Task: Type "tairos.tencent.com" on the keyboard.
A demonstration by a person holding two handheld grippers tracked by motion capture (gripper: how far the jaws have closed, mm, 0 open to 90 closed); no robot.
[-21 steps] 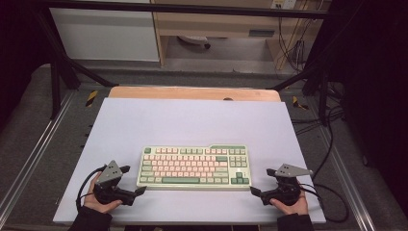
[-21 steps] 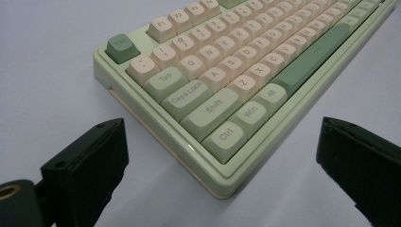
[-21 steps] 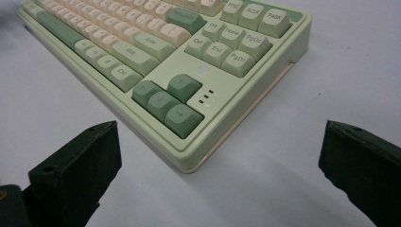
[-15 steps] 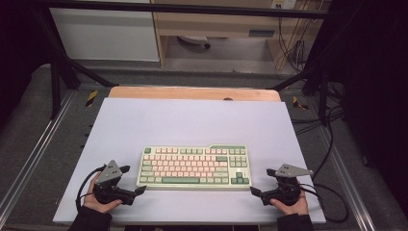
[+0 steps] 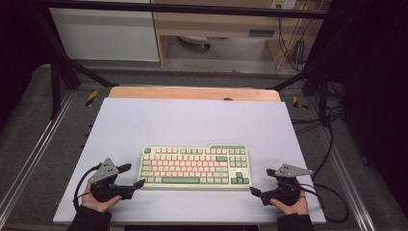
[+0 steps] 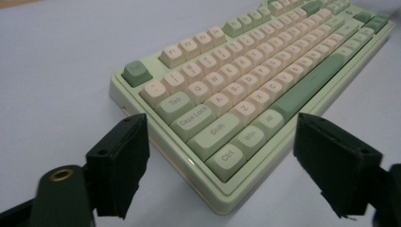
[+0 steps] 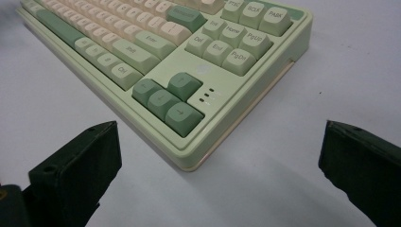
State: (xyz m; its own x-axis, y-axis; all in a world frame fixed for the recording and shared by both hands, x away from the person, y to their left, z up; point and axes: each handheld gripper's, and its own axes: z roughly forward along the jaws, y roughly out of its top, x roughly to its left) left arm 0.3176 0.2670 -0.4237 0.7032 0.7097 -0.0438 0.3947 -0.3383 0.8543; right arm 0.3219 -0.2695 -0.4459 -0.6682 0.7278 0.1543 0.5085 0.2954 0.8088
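A pale green keyboard (image 5: 195, 167) with cream and green keys lies flat on the white mat, toward the near edge. My left gripper (image 5: 133, 175) rests on the mat just off the keyboard's left end and points at it, jaws open. In the left gripper view the keyboard (image 6: 246, 90) has its near left corner, by the Ctrl key, between the open jaws of that gripper (image 6: 222, 151), untouched. My right gripper (image 5: 262, 182) sits open off the right end. The right gripper view has the arrow-key corner of the keyboard (image 7: 179, 71) ahead of its open jaws (image 7: 222, 156).
The white mat (image 5: 192, 120) covers a wooden table whose far edge (image 5: 192, 93) shows bare. Dark metal frame rails (image 5: 53, 82) run along both sides. Cables (image 5: 332, 144) trail at the right. A cabinet and shelf stand beyond the table.
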